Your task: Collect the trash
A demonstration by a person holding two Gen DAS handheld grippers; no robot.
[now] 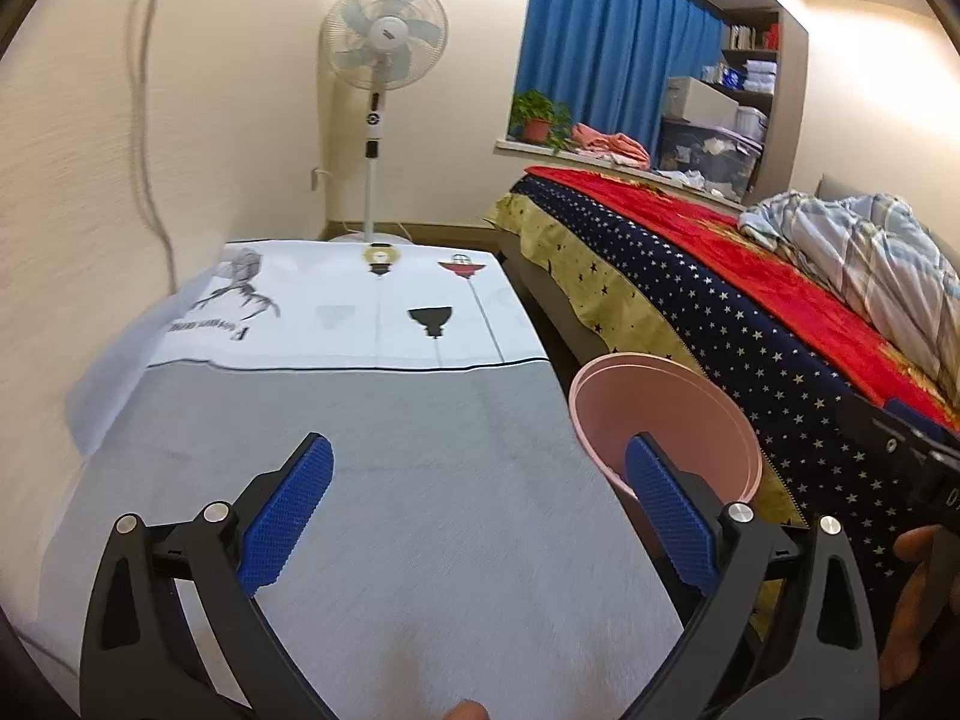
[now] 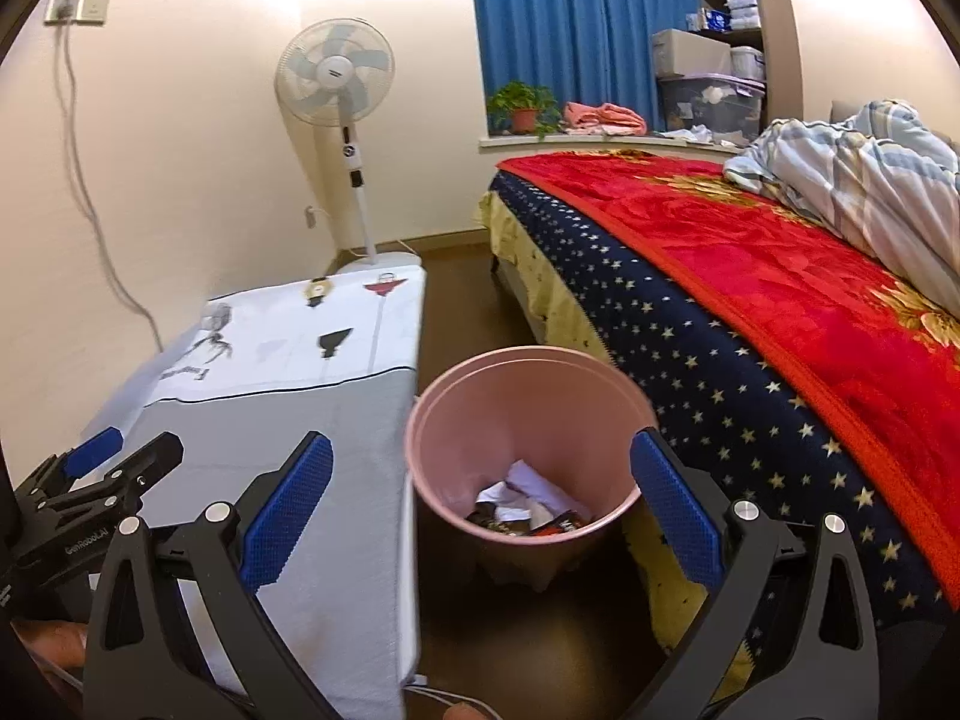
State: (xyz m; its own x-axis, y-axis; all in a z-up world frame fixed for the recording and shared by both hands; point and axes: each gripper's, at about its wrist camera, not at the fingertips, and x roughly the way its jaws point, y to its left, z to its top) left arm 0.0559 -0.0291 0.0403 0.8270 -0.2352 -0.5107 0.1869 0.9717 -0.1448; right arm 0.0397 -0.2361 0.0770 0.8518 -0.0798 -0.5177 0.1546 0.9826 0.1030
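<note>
Trash [image 2: 525, 504] — crumpled paper and dark wrappers — was seen lying at the bottom of the pink bin [image 2: 420, 456], which had been stood on the floor between the cloth-covered table [image 2: 336, 480] and the bed [image 2: 750, 312], presumably within reach of both. The table top was seen bare. Both grippers — left gripper [image 1: 480, 504] and right gripper [image 2: 480, 507] — were held wide apart, nothing being gripped.

Cream walls [image 2: 180, 150] close in a small bedroom with a brown floor [image 2: 462, 300]. A white pedestal fan [image 2: 335, 81] stands in the corner beside blue curtains [image 2: 570, 24]. The bed [image 2: 750, 300] wears a red blanket over starry navy; a cloth-draped counter [image 1: 372, 468] sits opposite.
</note>
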